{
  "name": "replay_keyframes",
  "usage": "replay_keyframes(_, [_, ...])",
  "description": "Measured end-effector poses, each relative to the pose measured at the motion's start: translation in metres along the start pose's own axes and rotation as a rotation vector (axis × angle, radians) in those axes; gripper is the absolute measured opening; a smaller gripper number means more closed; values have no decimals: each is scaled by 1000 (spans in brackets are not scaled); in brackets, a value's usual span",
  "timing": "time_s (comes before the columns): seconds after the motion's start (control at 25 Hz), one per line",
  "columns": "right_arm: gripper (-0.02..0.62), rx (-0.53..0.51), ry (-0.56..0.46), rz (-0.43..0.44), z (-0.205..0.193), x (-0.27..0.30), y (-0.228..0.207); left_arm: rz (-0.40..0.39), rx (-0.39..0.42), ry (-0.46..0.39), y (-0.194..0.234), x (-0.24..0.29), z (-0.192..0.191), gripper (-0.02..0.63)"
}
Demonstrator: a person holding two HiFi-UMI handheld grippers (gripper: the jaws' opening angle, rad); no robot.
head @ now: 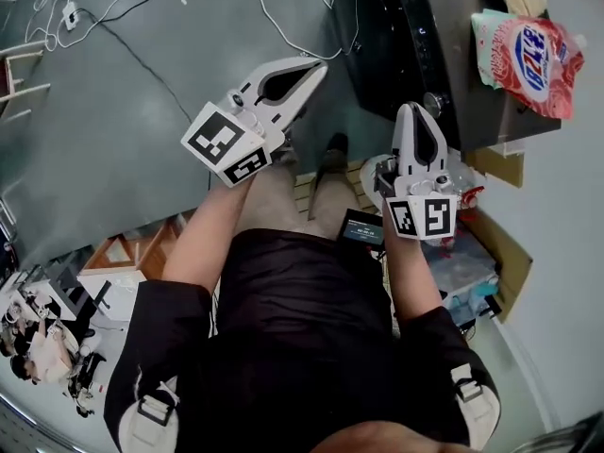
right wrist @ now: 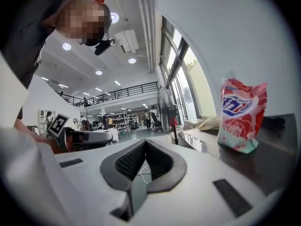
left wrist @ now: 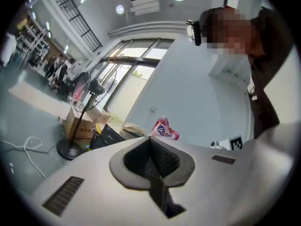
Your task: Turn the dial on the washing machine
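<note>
The dark washing machine point(head: 401, 36) stands at the top of the head view, with a small round silver dial point(head: 433, 101) on its front edge. My right gripper point(head: 413, 109) is shut with nothing in it, its tip just left of the dial and apart from it. In the right gripper view the right gripper's point(right wrist: 145, 141) pads meet, beside the machine's dark top point(right wrist: 275, 147). My left gripper point(head: 319, 64) hangs over the floor left of the machine, rolled on its side, shut and holding nothing. The left gripper's point(left wrist: 150, 139) pads also meet in its own view.
A red and white detergent bag point(head: 528, 59) stands on the machine's top, also visible as the bag point(right wrist: 241, 114). White cables point(head: 123, 22) trail over the grey floor. Cardboard boxes point(head: 500, 243) sit by the machine's right side. A floor fan point(right wrist: 167, 108) stands farther off.
</note>
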State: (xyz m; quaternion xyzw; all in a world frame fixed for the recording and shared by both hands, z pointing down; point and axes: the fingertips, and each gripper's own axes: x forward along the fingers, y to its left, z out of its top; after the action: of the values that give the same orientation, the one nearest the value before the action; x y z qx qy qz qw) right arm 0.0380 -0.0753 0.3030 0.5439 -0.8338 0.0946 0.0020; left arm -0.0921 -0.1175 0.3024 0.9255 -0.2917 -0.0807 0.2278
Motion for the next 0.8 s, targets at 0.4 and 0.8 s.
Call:
replay_keyframes(0.4, [5, -68, -87, -11, 81, 1, 48, 120, 356, -22, -25, -65, 83, -6])
replay_keyframes(0.8, [4, -47, -164, -58, 127, -38, 17, 109, 348, -4, -51, -48, 77, -6])
